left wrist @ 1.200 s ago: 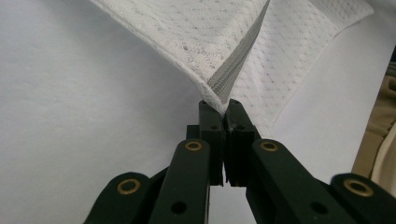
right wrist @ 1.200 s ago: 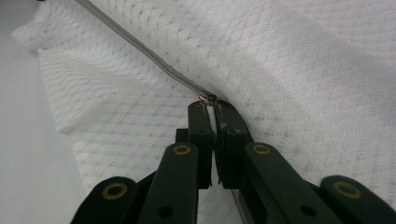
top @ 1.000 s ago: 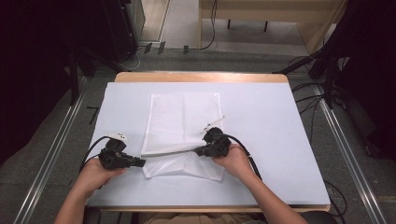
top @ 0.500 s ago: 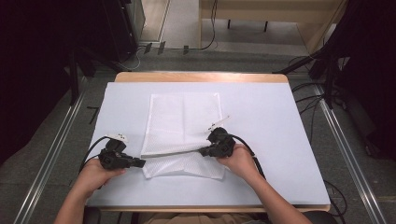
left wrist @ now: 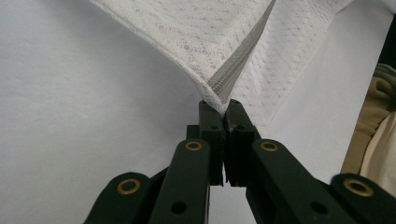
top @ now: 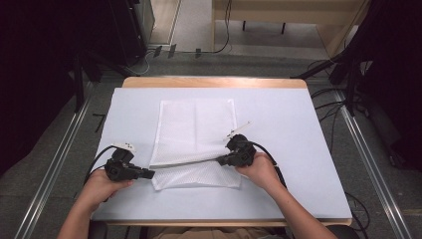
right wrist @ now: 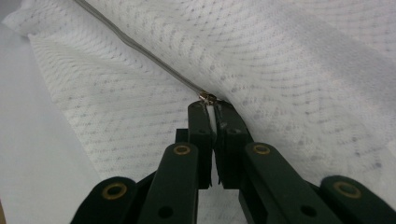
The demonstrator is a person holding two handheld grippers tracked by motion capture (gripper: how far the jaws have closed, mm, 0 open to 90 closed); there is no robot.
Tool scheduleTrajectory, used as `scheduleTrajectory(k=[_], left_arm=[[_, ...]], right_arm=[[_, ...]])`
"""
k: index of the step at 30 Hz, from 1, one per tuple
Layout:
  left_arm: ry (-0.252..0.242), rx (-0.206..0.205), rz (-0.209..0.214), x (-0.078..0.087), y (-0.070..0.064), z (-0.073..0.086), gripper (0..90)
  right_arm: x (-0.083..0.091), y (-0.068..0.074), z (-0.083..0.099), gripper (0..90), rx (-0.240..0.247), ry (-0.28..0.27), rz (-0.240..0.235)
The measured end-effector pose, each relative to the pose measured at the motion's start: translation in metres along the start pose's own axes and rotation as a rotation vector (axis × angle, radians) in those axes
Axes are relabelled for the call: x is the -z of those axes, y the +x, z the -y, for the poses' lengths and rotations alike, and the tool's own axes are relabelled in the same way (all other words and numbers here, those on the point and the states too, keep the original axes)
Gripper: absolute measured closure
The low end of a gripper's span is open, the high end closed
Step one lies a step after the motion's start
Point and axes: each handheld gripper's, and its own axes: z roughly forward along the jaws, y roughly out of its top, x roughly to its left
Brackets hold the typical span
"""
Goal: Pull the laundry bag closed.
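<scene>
A white mesh bag [top: 195, 124] lies flat in the middle of the table. A grey zipper [top: 186, 160] runs across its near part. My left gripper [top: 152, 174] is shut on the bag's left corner at the zipper's end [left wrist: 219, 105], which it holds a little off the surface. My right gripper [top: 222, 159] is shut on the small metal zipper pull [right wrist: 207, 97] towards the bag's right side. In the right gripper view the grey zipper tape [right wrist: 140, 49] stretches away from the gripper [right wrist: 210, 106] to the upper left.
A pale sheet [top: 283, 119] covers the wooden table [top: 214, 81]. Metal rails [top: 54, 164] run along the floor on both sides. Dark equipment and cables stand beyond the far edge. The person's beige clothing [left wrist: 373, 140] shows near the front edge.
My right gripper has slid a little to the right along the zipper with the pull in it. The left gripper has stayed where it was, holding the corner.
</scene>
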Motion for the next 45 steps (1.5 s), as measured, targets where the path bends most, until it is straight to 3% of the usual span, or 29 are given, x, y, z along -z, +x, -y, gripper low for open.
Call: scheduleTrajectory(k=[7,13,26,33,40,45], left_arm=[[0.006,-0.003,0.005,0.0,0.001,0.0,88.8],[0.009,-0.01,0.011,-0.001,0.0,0.0,88.9],[0.006,-0.012,0.005,0.0,-0.001,-0.001,89.0],[-0.005,-0.013,0.035,0.001,-0.002,-0.001,89.0],[-0.011,0.016,0.03,0.002,0.0,-0.001,87.6],[-0.024,0.033,0.017,0.003,0.002,0.001,79.9]], right_arm=[[0.006,-0.003,0.006,88.0,0.0,0.014,0.014],[0.018,-0.016,0.02,88.0,-0.05,0.007,0.016],[0.027,-0.022,0.025,88.0,-0.051,0.01,0.031],[0.031,-0.021,0.028,88.0,-0.04,0.006,0.039],[0.032,-0.019,0.029,87.2,-0.036,-0.02,0.032],[0.029,-0.019,0.03,86.5,-0.038,-0.019,0.03]])
